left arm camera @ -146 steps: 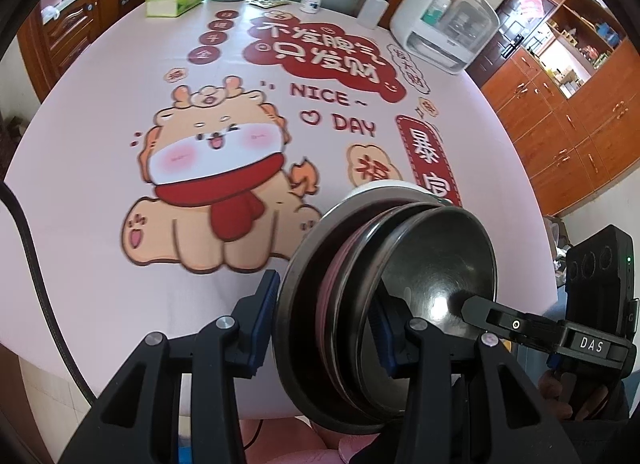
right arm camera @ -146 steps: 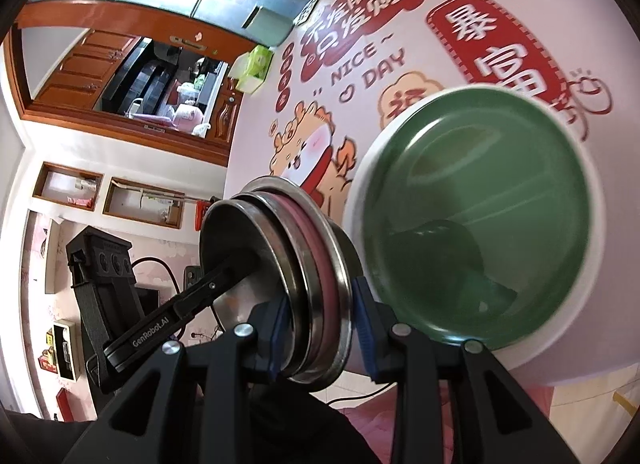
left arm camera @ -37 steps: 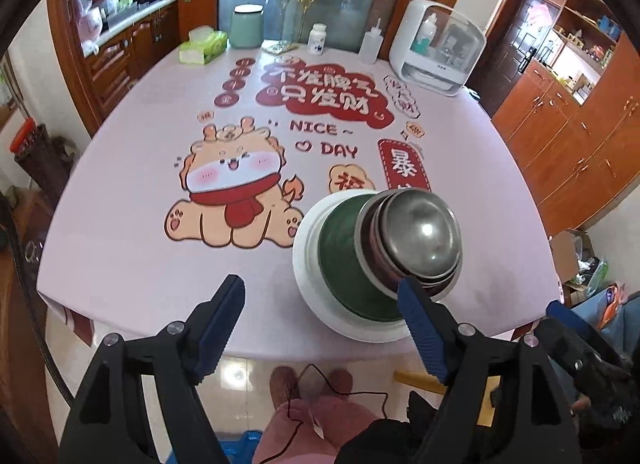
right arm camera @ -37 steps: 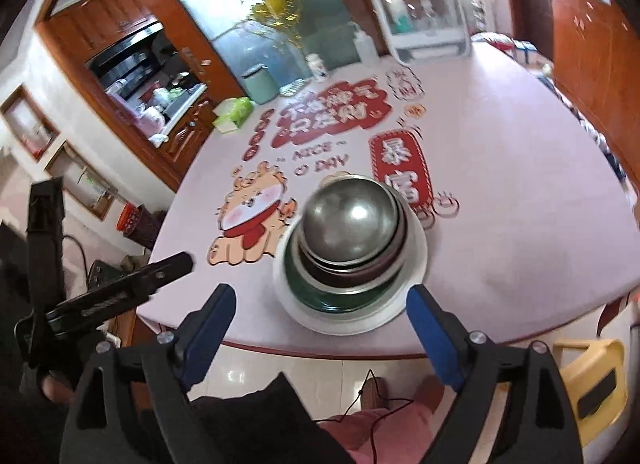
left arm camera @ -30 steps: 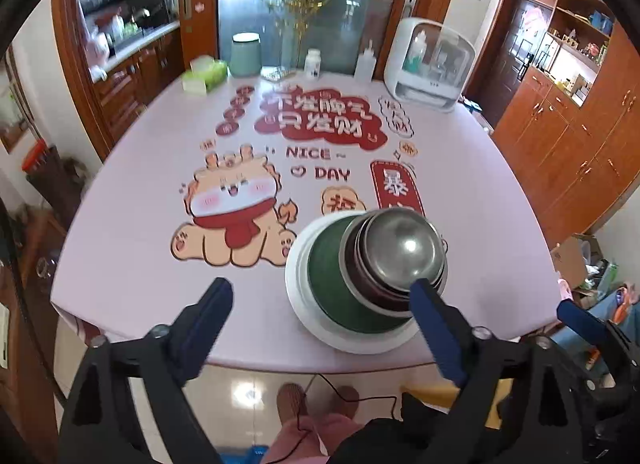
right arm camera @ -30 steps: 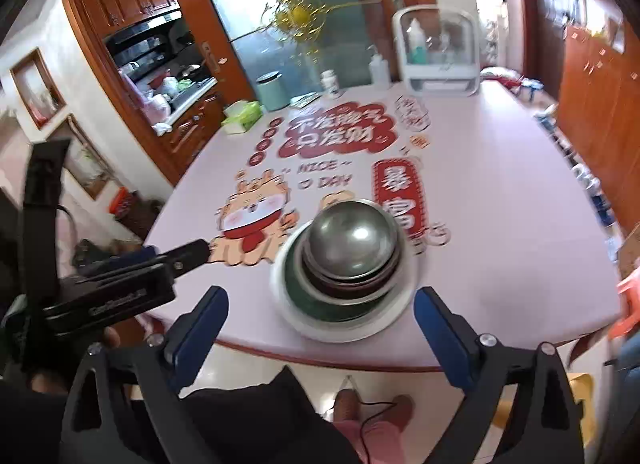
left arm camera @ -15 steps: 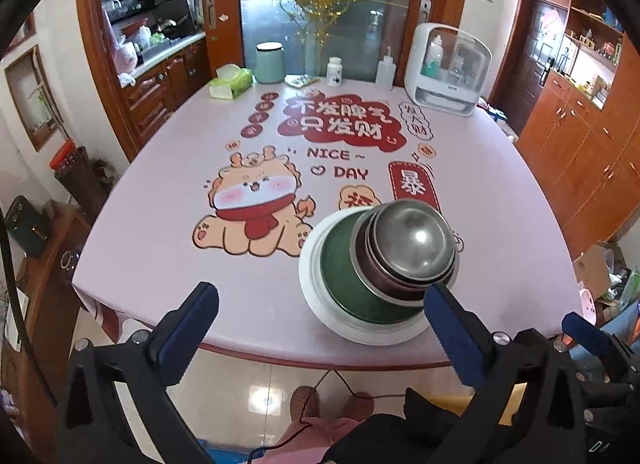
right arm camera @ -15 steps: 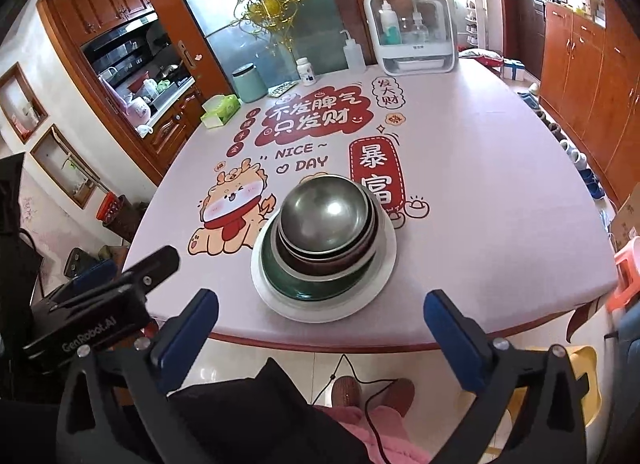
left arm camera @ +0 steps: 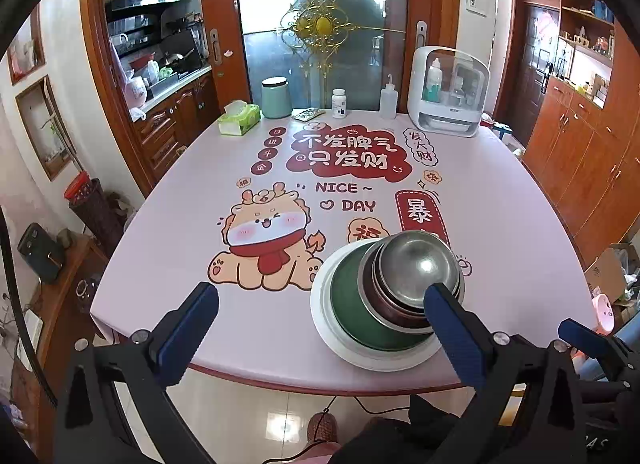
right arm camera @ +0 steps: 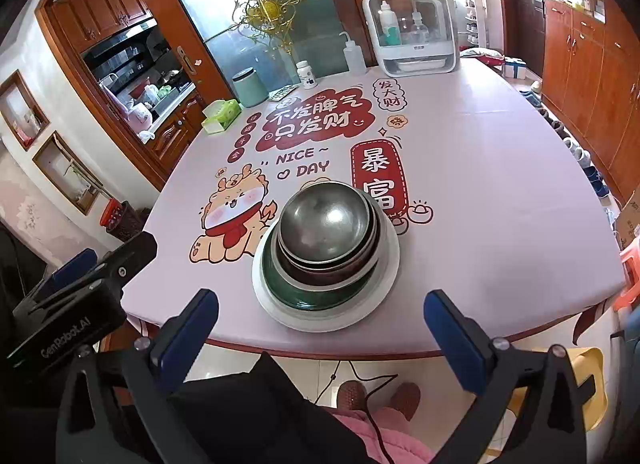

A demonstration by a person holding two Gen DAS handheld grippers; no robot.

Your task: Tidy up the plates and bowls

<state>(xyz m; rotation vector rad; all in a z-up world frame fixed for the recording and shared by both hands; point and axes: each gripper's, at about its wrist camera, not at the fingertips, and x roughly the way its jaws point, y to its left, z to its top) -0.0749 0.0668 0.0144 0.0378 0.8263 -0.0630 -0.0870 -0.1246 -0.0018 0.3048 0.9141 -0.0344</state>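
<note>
Both the left tongs (left arm camera: 320,320) and right tongs (right arm camera: 320,320) have just spread wide, empty, drawn back; the steel bowls (right arm camera: 326,224) sit nested on the white plate (right arm camera: 384,284) near the bench (right arm camera: 500,184) edge, apparently finished.

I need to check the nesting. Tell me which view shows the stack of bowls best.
The right wrist view: the stack of bowls sits centred and unobstructed on the white plate. In the left wrist view the stack sits off to the right, partly hidden by a finger of the left tool.
</note>
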